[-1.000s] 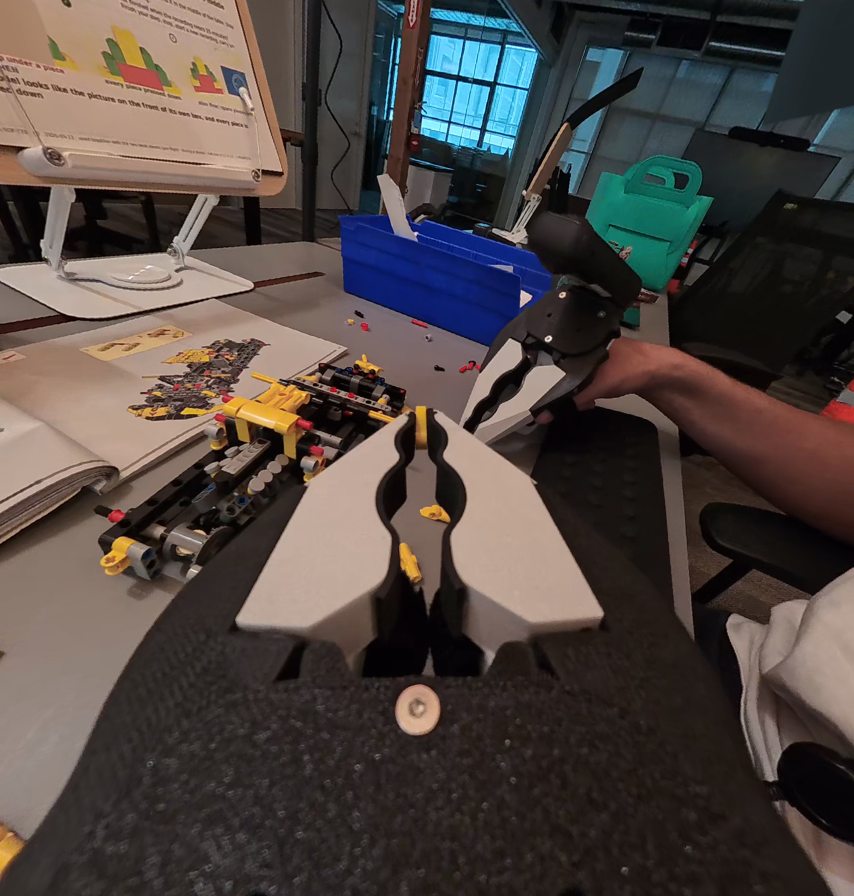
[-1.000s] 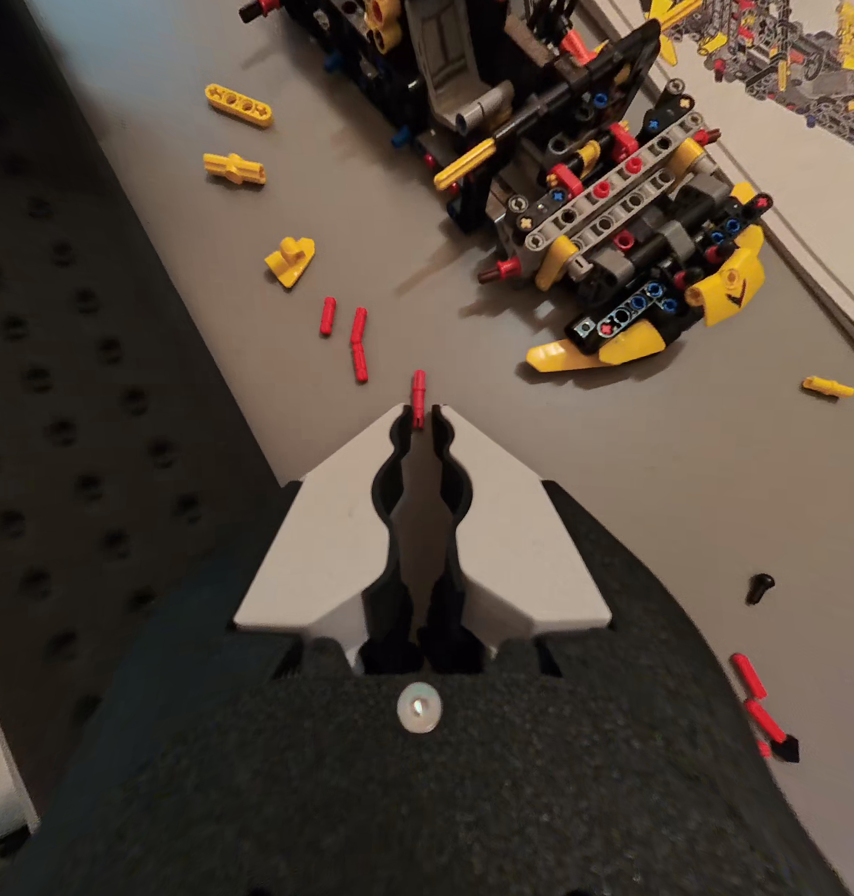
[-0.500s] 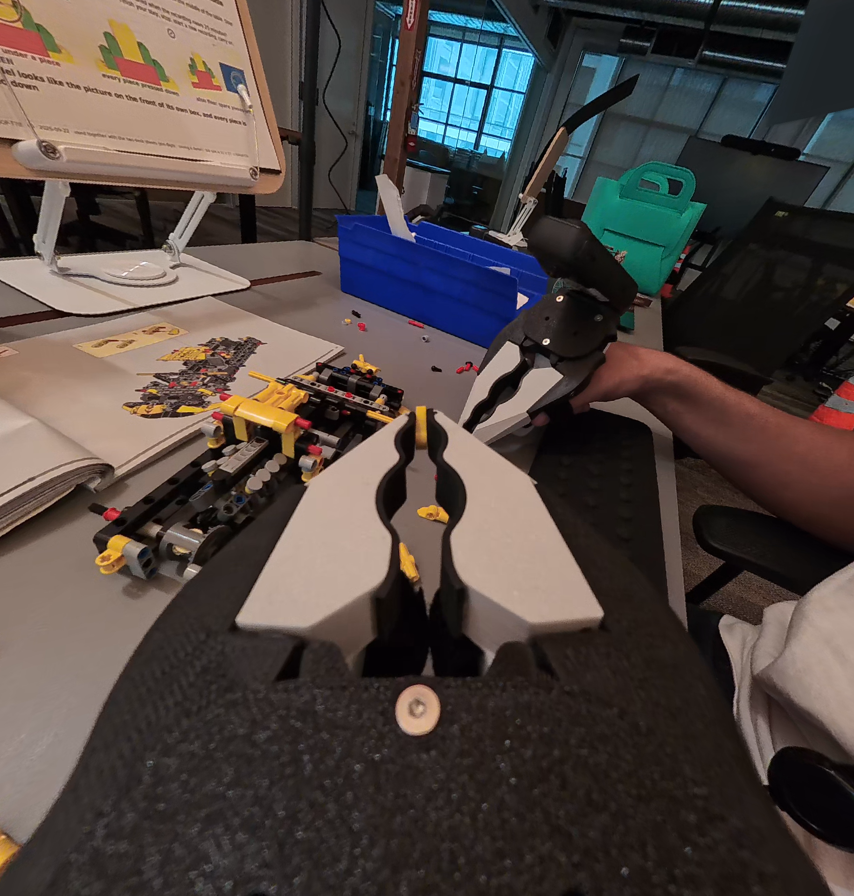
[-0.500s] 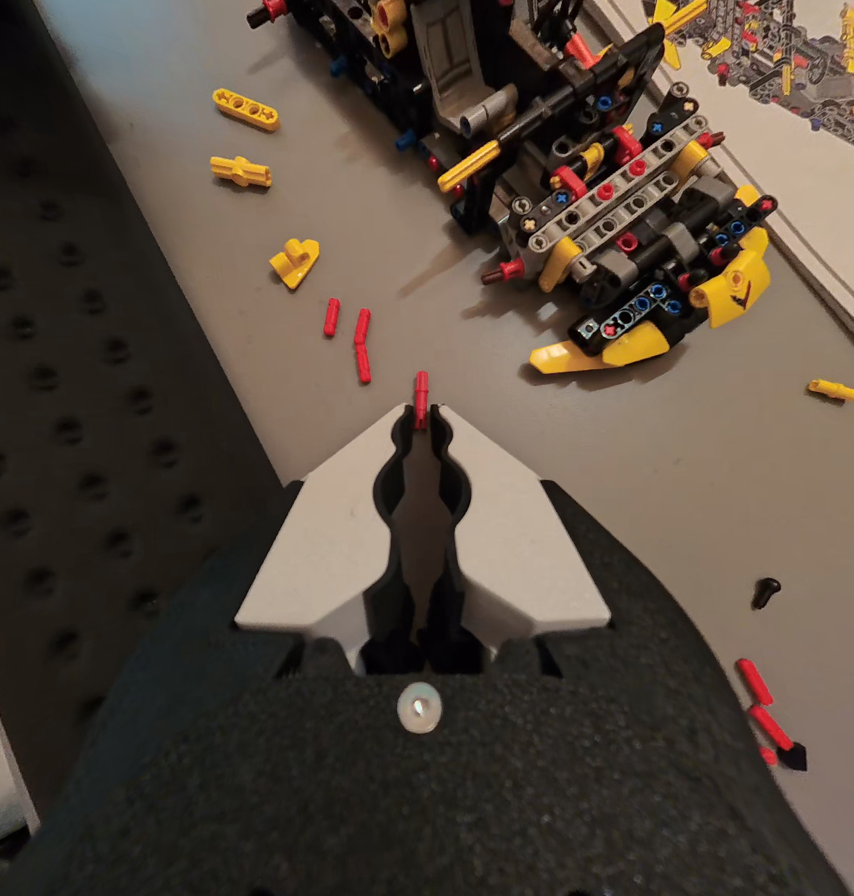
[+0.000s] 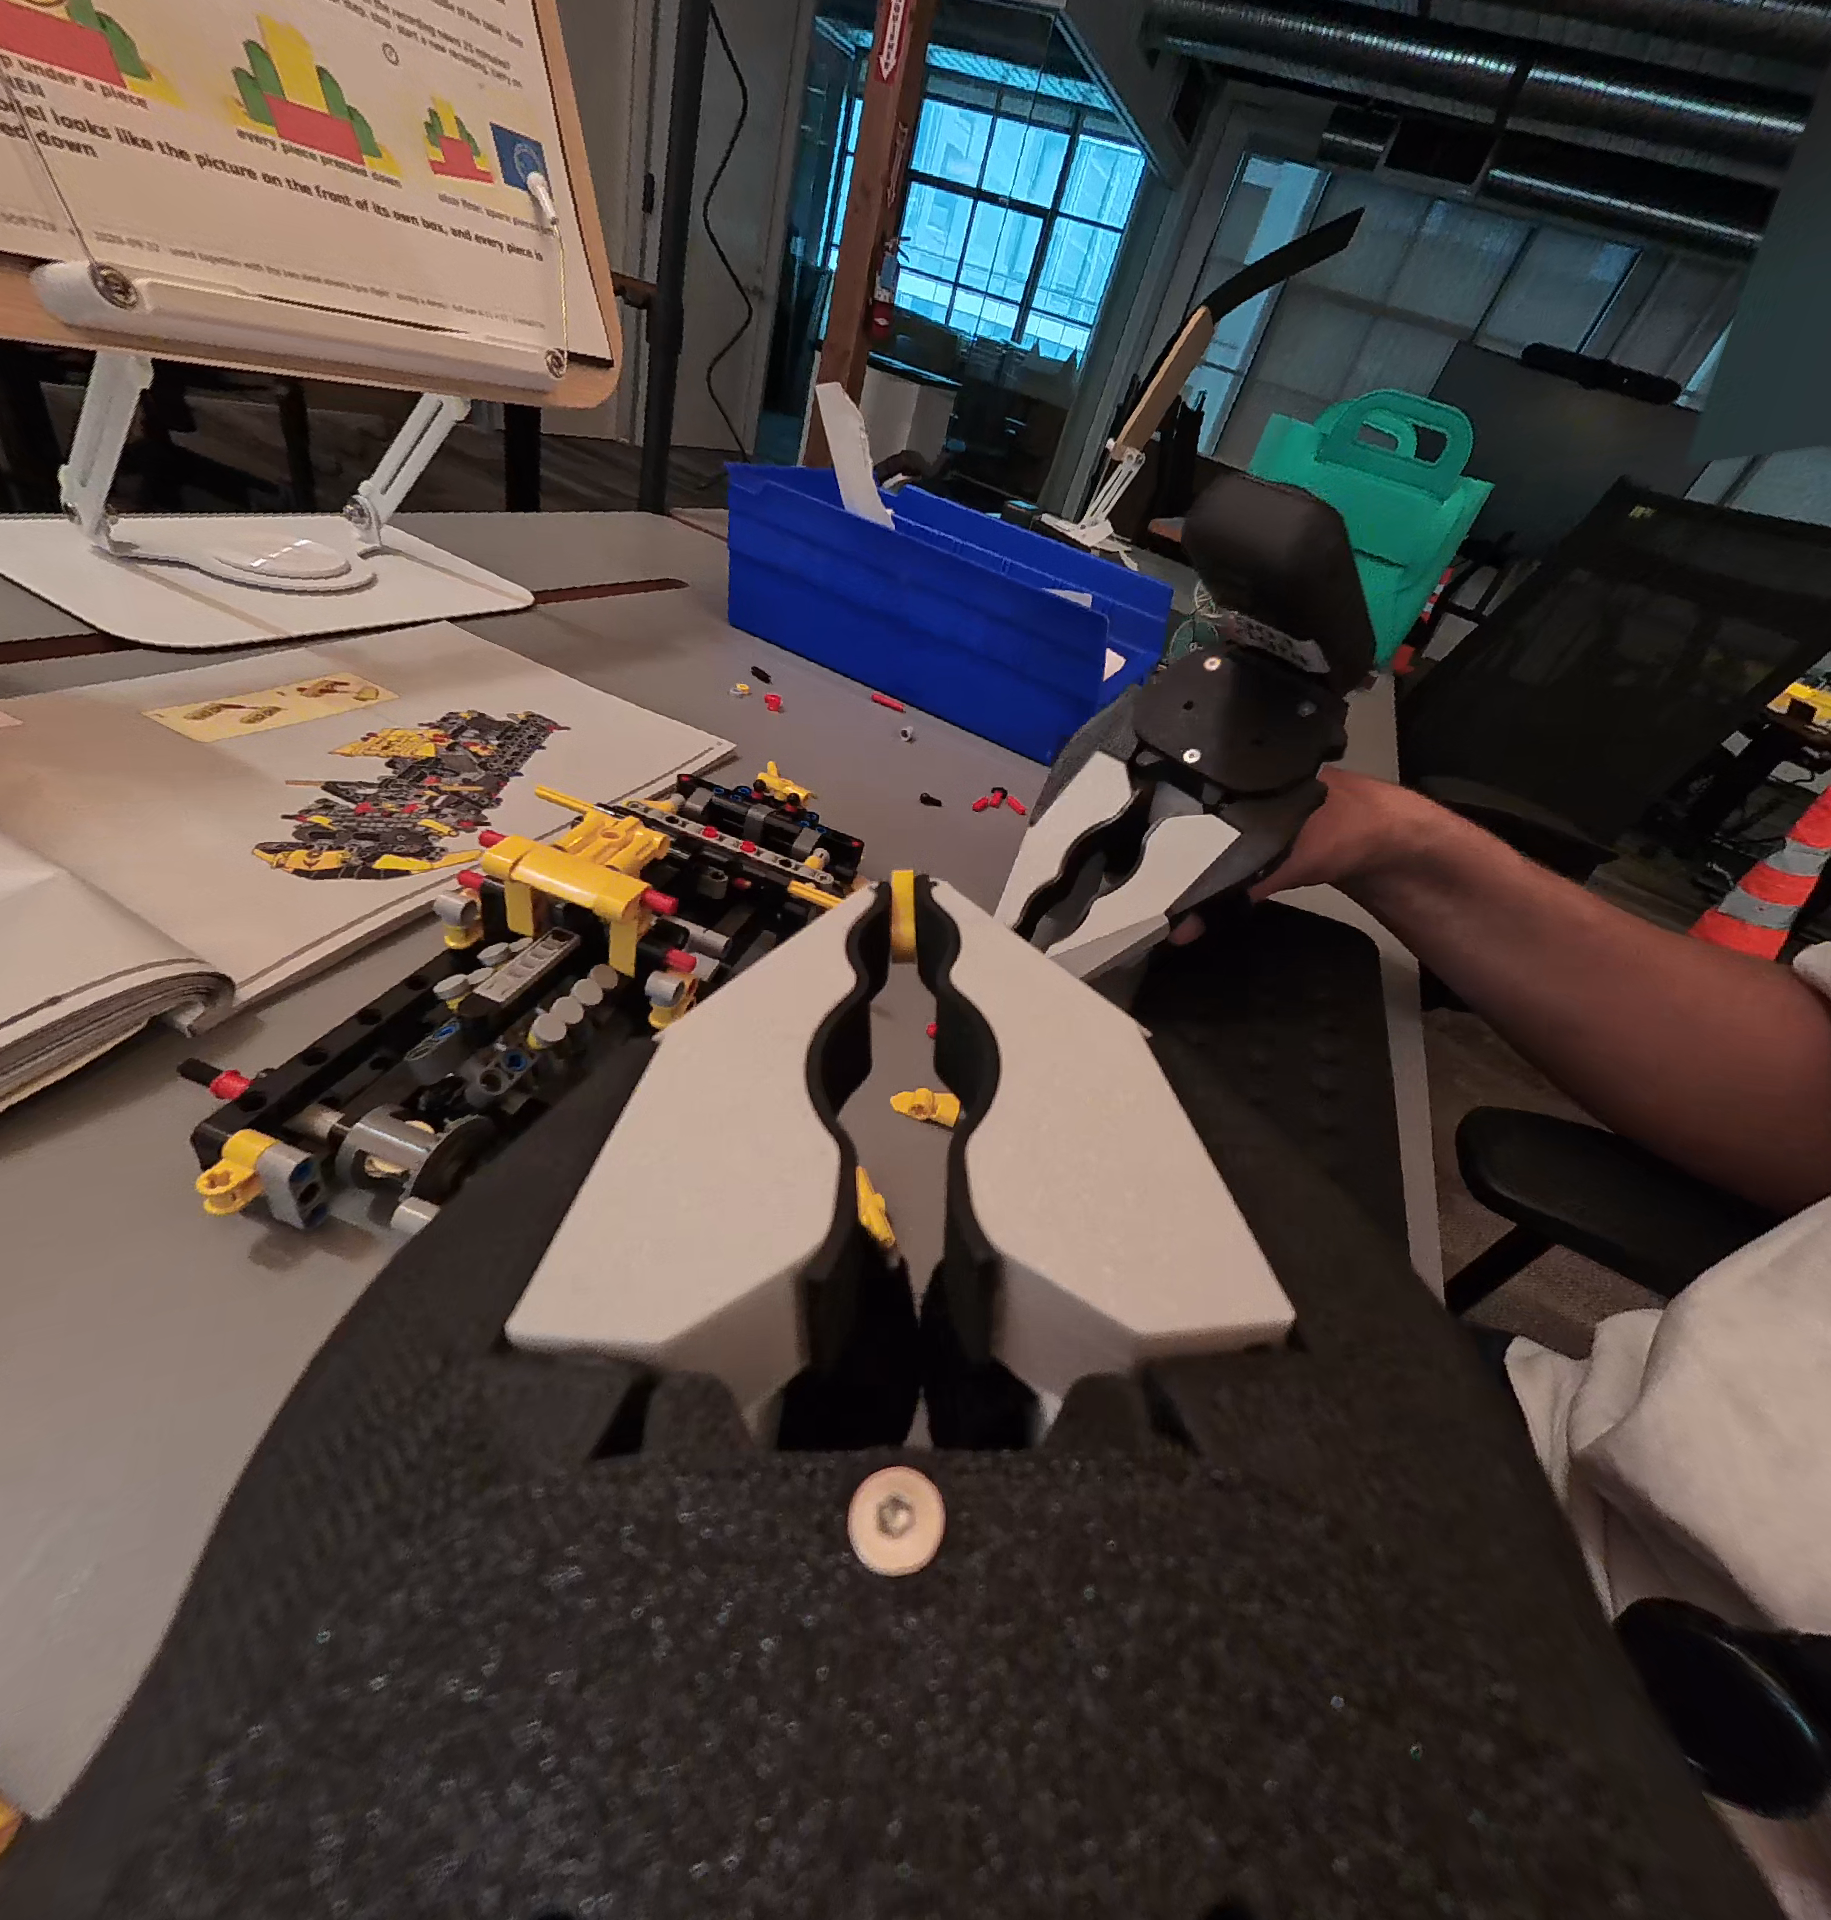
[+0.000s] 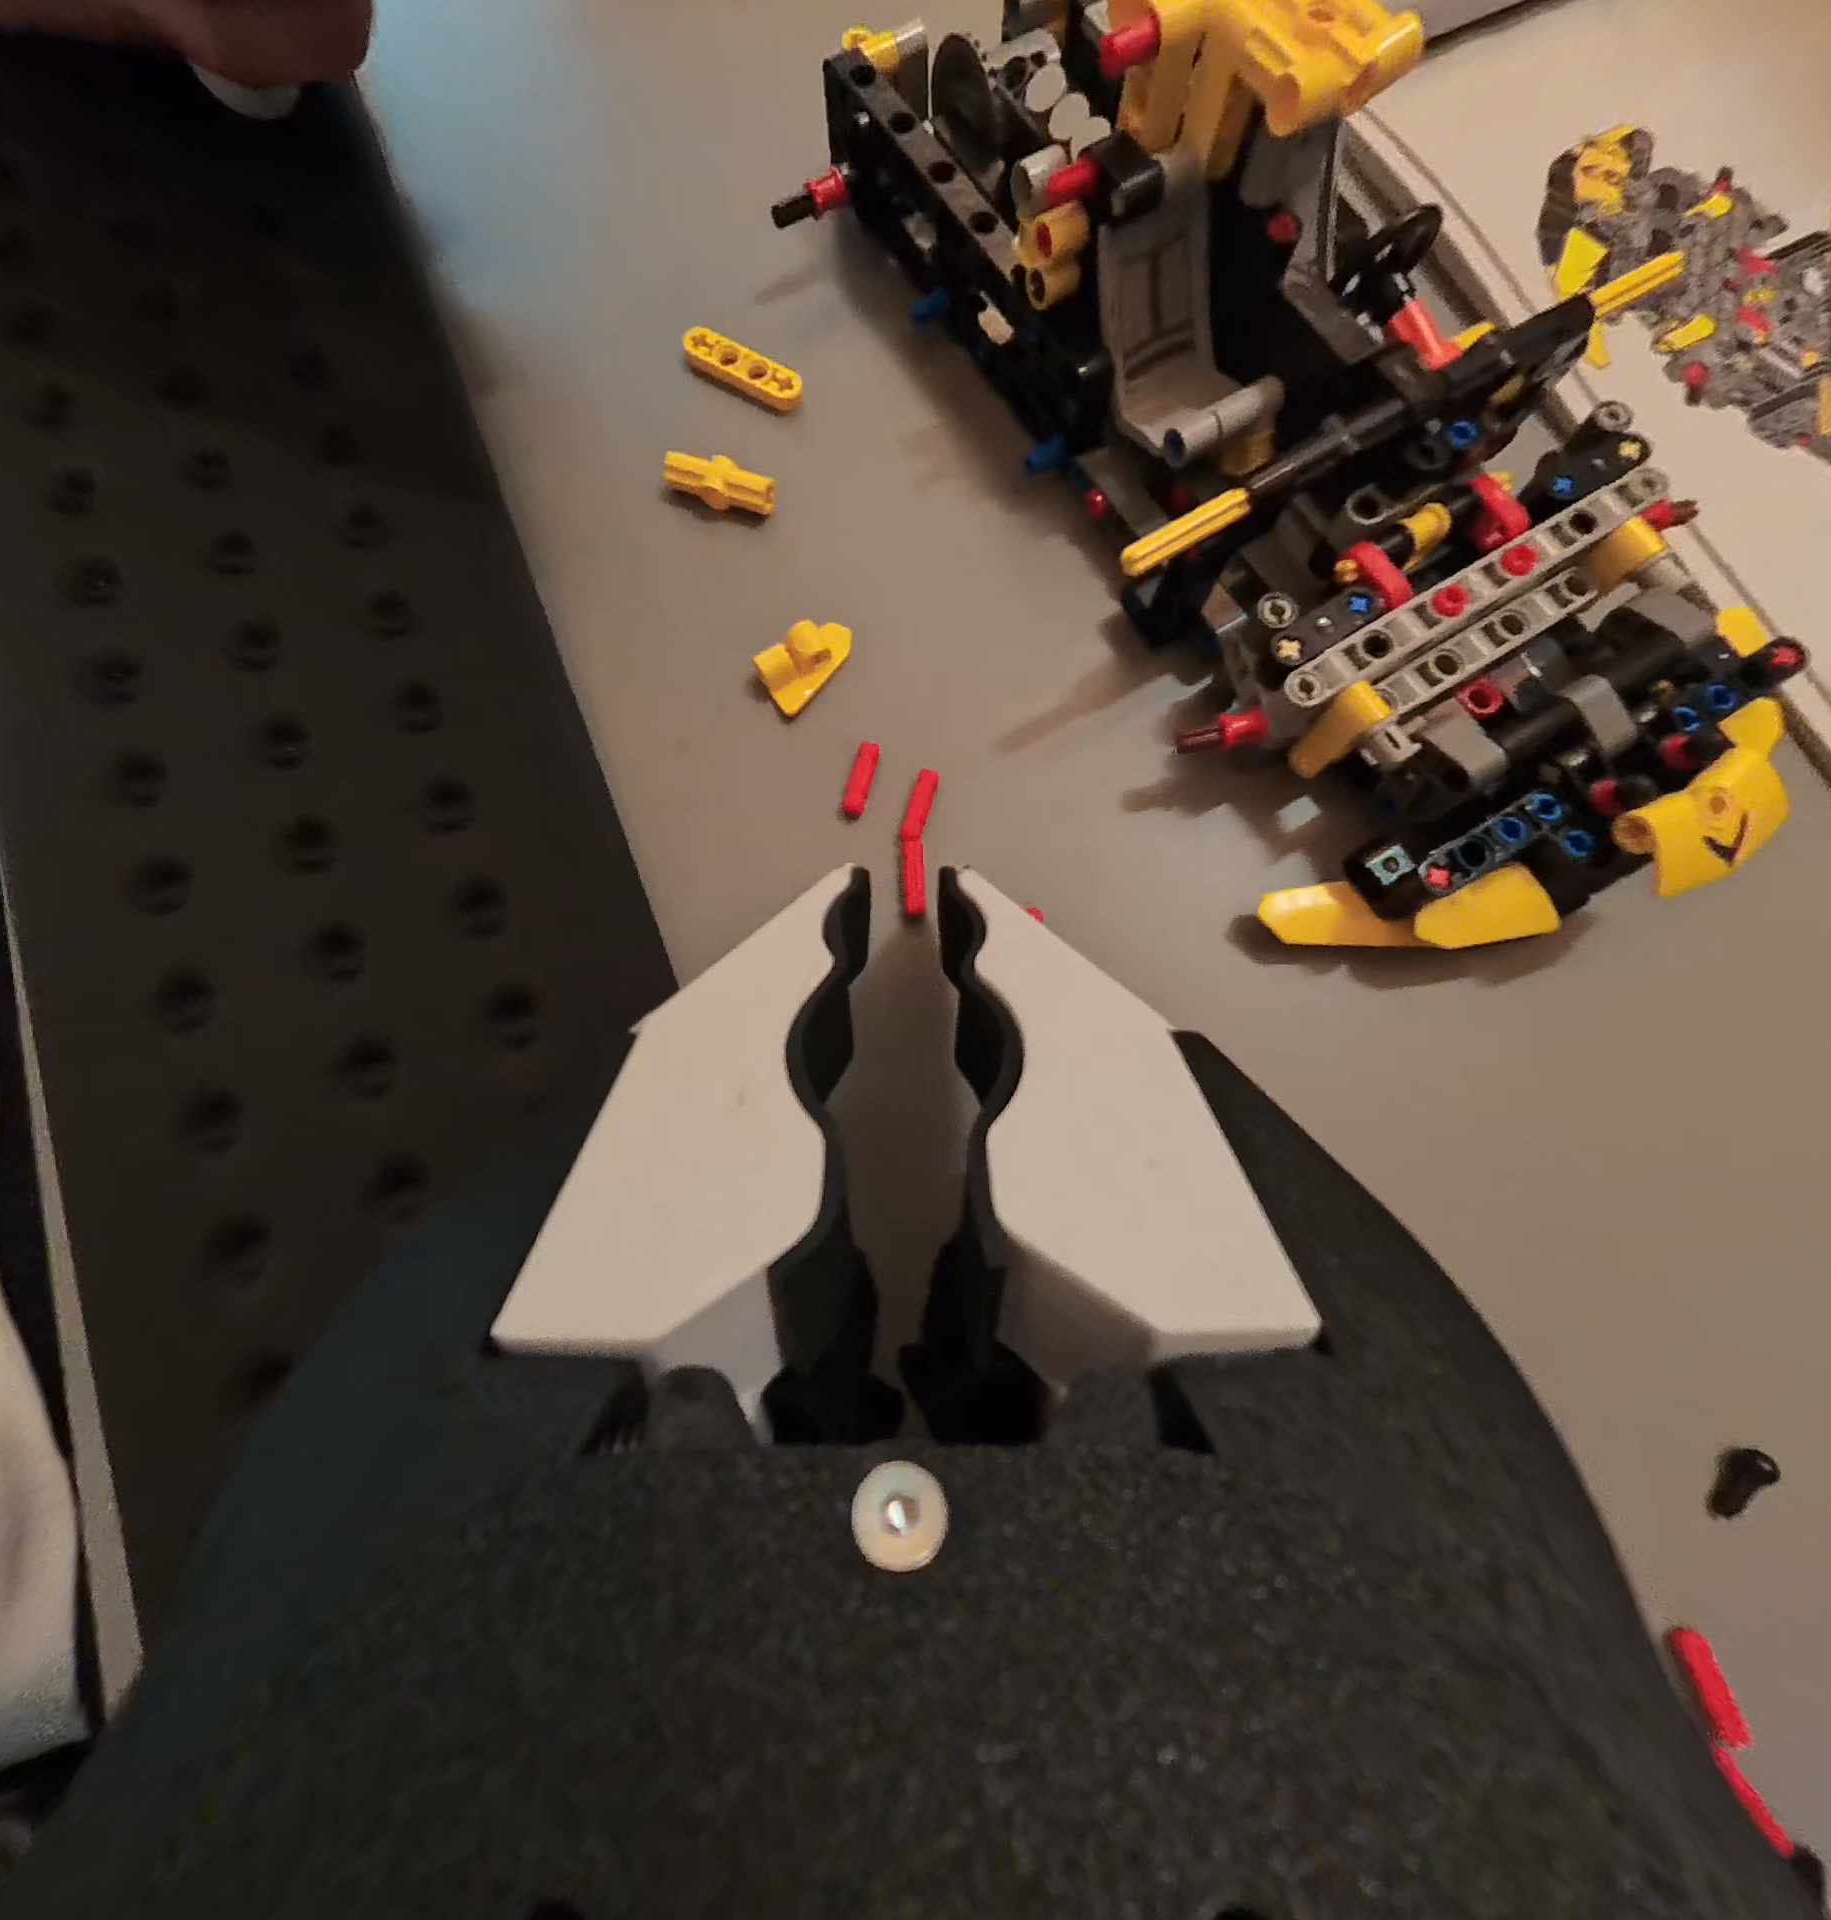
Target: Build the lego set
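Left gripper (image 5: 903,904): clenched on a small yellow piece (image 5: 903,914) pinched at the fingertips, held above the grey table (image 5: 80,1351), just beside the near end of the model.

Right gripper (image 6: 903,883): fingertips slightly parted, nothing between them; one red pin (image 6: 912,878) visible in the gap, apparently lying on the table rather than gripped, though blur limits certainty. Two more red pins (image 6: 861,779) just ahead.

Black-and-yellow lego model (image 6: 1306,499): partly assembled, lying on the table to the right of the right gripper's line, its far side against the open instruction booklet (image 5: 163,831).

Loose yellow parts on the table to the left of the model: flat three-hole beam (image 6: 742,367), axle connector (image 6: 719,483), small curved piece (image 6: 802,665). Black pin (image 6: 1740,1477) to the right of the right gripper.

Blue bin (image 5: 932,613) beyond the model. Black perforated mat (image 6: 215,623) along the table edge.
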Motion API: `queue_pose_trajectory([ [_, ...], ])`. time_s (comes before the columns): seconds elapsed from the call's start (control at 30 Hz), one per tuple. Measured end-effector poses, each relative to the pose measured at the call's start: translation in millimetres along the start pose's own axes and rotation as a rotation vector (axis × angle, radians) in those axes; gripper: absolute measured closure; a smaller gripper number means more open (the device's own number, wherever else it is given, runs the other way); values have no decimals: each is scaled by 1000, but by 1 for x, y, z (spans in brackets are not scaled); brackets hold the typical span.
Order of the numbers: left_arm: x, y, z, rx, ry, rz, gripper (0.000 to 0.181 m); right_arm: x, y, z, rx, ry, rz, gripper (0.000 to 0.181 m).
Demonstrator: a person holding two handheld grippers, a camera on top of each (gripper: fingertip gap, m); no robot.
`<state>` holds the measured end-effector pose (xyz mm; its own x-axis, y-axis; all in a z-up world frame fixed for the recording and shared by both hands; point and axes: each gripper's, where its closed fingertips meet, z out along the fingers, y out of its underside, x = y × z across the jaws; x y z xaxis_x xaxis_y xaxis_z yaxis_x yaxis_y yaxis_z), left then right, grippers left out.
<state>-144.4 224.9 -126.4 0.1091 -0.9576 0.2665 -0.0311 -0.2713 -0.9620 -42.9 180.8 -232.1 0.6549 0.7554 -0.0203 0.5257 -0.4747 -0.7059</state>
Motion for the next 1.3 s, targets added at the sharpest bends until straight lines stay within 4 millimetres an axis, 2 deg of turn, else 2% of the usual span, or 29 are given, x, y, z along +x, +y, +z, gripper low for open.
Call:
queue_pose_trajectory([
  [0.17,0,0,0,2,2,-3,178,2,5,10,-69,22,-35,171],
  [0.23,0,0,0,2,5,-4,177,0,4,12,-69,20,-42,178],
  [0.37,-1,-2,-1,12,12,-24,178,1,0,13,-79,38,-56,178],
  [0.4,-3,-3,-2,22,14,-48,178,-2,-12,11,-16,36,-59,178],
  [0.5,-11,-11,-8,79,40,-164,178,-19,-83,-4,310,-6,-10,178],
  [0.57,-13,-16,-11,113,56,-208,178,-21,-127,-12,528,3,75,178],
  [0.6,-13,-17,-12,123,57,-207,178,-29,-144,-12,611,-78,141,179],
  [0.67,-12,-19,-13,131,44,-168,178,-42,-161,-4,662,-271,317,178],
  [0.73,-10,-22,-15,143,21,-105,178,-42,-173,-5,753,-382,467,179],
  [0.93,1,-24,-16,132,-41,181,178,-52,-169,2,796,-658,740,180],
  [1.03,6,-22,-15,123,-53,281,178,-46,-167,-5,830,-623,714,180],
  [1.17,10,-19,-11,111,-28,289,178,-38,-168,-15,907,-610,705,180],
  [1.3,22,-7,-5,53,-27,460,178,-38,-168,-15,908,-669,751,179],
])
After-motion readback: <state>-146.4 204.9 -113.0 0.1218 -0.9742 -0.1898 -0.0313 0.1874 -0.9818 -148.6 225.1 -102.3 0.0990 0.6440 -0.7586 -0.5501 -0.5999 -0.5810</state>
